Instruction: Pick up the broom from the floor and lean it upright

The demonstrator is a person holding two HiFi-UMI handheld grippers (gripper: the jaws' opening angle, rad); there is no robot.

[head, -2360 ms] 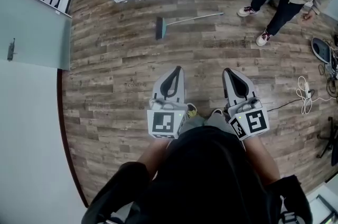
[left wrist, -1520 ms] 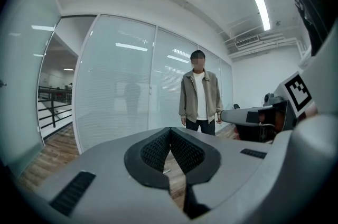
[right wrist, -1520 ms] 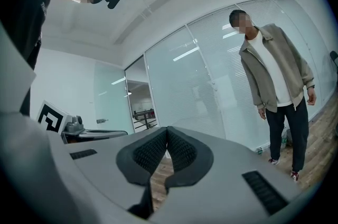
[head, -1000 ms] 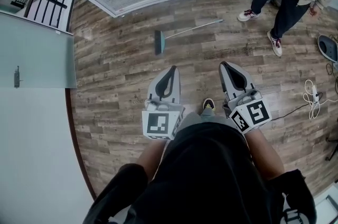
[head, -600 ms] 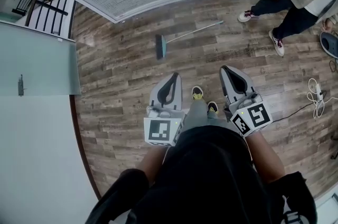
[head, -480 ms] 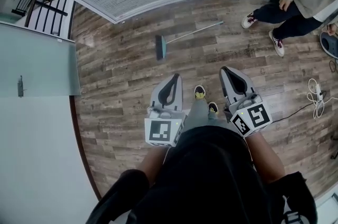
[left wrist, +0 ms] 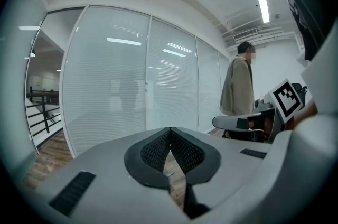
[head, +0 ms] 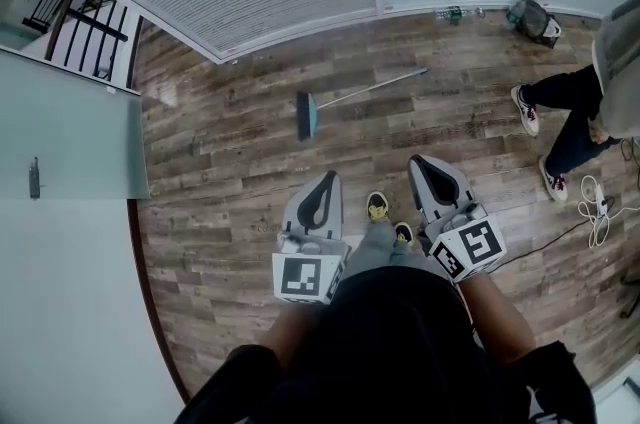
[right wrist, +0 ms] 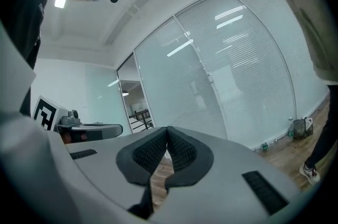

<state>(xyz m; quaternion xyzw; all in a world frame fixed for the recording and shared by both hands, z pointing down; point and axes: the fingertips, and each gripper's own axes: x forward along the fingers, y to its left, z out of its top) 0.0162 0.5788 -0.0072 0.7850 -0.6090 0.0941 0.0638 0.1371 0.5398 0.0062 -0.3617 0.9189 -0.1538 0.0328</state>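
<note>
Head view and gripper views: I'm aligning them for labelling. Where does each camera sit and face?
Head view: on the person's head, facing steeply down at the broom; left gripper, right gripper, shoes show.
Left gripper view: on that gripper, facing along its shut fingers toward the glass wall.
Right gripper view: on that gripper, along its shut fingers.
Both gripper views share the glass wall.

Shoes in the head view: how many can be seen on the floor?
4. The wearer's two shoes show between the left gripper and the right gripper. The bystander's two shoes are near the right edge. None seems hidden.
</note>
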